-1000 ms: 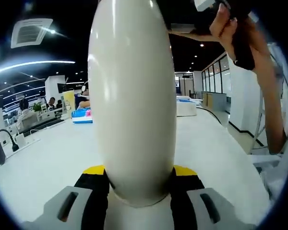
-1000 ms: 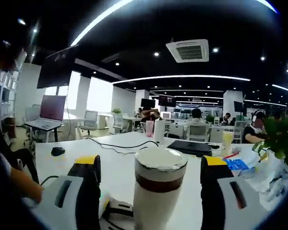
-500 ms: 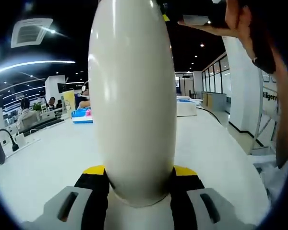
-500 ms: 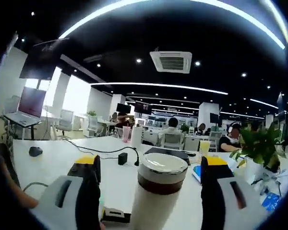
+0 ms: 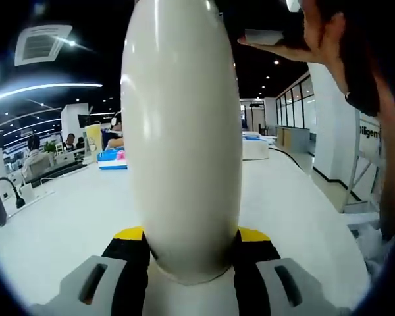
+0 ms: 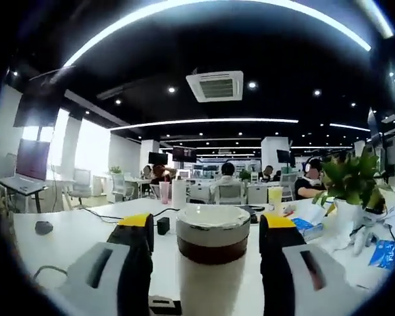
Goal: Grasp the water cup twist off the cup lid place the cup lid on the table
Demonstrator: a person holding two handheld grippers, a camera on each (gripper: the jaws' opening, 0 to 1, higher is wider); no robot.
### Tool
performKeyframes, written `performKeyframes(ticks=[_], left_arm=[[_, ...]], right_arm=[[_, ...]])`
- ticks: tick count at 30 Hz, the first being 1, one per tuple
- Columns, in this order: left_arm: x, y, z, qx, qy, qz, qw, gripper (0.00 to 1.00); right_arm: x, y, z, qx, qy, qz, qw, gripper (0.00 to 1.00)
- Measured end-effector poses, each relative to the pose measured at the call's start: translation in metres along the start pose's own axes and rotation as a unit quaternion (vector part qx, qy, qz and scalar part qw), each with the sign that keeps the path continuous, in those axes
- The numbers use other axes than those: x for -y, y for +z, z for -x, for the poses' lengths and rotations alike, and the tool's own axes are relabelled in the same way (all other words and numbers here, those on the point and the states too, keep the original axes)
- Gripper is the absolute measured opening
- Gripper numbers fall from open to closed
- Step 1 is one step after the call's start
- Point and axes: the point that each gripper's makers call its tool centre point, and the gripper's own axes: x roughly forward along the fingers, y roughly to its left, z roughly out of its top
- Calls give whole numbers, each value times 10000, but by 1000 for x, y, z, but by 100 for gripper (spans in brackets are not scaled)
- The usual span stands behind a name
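Around the cup lid (image 6: 212, 226), right gripper (image 6: 207, 230) has narrowed from wide, not clamped yet; left gripper (image 5: 191, 247) stays clamped on water cup (image 5: 181, 138).

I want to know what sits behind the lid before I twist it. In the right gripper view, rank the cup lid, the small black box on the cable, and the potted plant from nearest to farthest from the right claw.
1. Cup lid: between the right claw's jaws, centre.
2. Small black box: on the table, just left of the lid, behind it.
3. Potted plant: far right, farther back on the table.
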Motion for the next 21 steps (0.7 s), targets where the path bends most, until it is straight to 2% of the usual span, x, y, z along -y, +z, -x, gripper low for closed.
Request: performKeyframes(ticks=[6,10,15,21], left_arm=[[-1,0,-1,0,2,9,10000,51],[-1,0,-2,3,2,14,10000,51],[0,0,-3,4,6,26,10000,51],[1,0,-3,0,18,40,10000,51]], right_arm=[[6,2,-2,70,-22,-76,9999,49],[6,-2,-3,-14,133,-227,9997,47],[4,-2,-3,-55,326,-96,9994,47],[3,-3,-3,-91,748,-45,9971,46]])
